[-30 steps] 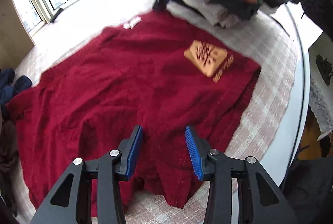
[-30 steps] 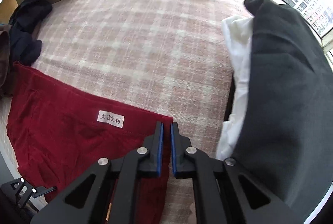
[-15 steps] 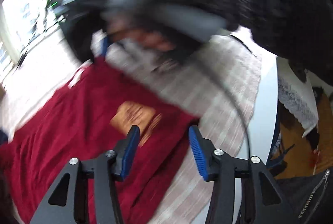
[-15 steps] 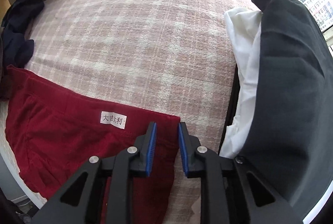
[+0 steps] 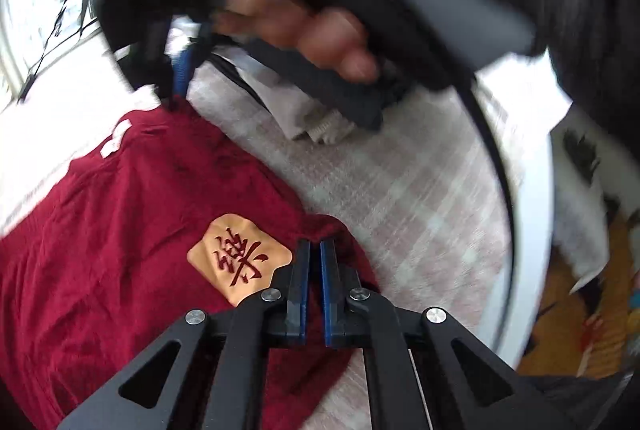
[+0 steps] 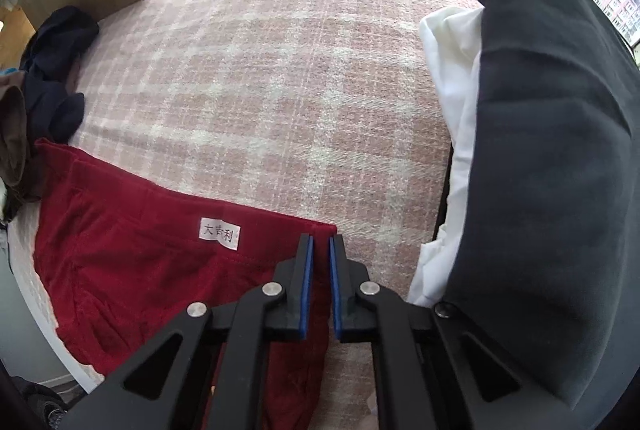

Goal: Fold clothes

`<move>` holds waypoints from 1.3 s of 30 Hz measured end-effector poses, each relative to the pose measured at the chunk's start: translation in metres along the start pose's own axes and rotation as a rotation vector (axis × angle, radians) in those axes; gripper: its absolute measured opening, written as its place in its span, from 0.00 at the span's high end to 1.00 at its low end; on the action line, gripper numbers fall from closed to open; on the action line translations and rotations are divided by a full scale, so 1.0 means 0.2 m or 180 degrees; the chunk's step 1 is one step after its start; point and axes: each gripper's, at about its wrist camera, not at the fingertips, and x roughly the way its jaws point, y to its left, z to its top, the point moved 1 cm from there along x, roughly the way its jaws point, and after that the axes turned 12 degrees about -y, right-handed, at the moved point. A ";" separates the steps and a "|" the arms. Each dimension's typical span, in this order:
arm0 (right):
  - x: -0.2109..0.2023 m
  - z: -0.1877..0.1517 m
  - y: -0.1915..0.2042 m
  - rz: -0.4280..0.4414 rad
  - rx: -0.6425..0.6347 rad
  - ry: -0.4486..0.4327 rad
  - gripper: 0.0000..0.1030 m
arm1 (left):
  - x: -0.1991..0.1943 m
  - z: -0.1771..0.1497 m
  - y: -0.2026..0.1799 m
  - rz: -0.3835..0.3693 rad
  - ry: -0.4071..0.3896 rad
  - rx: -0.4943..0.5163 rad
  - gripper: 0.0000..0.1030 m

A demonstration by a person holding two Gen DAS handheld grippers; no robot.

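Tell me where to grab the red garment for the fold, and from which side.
Take the red garment at its two corners on one straight edge: the waistband corner by the right gripper, past the white label, and the corner beside the orange patch at the left gripper. Come in low from the bare plaid cloth; the flat-lying edge there offers a thin lip.

Bare pink plaid tablecloth (image 6: 280, 78) lies open beyond the red garment (image 6: 132, 270). A dark grey folded stack (image 6: 552, 150) walls the right. Crumpled navy clothes (image 6: 56, 70) crowd the left.
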 end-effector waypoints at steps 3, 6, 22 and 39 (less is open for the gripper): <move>-0.11 0.03 -0.03 0.0251 0.0265 -0.0142 0.93 | -0.25 0.03 0.12 -0.0055 -0.0266 -0.0412 0.96; -0.21 0.15 0.12 0.0552 0.0483 -0.0304 0.93 | -0.52 0.01 0.27 0.0013 -0.0534 -0.0775 0.96; 0.12 0.41 1.52 0.1187 -0.0198 -0.0221 0.93 | -1.23 -0.76 1.21 0.0969 -0.0838 -0.2137 0.96; 0.09 0.36 1.52 0.1302 0.0083 -0.0409 0.70 | -1.30 -0.72 1.41 0.1143 -0.0466 -0.1614 0.97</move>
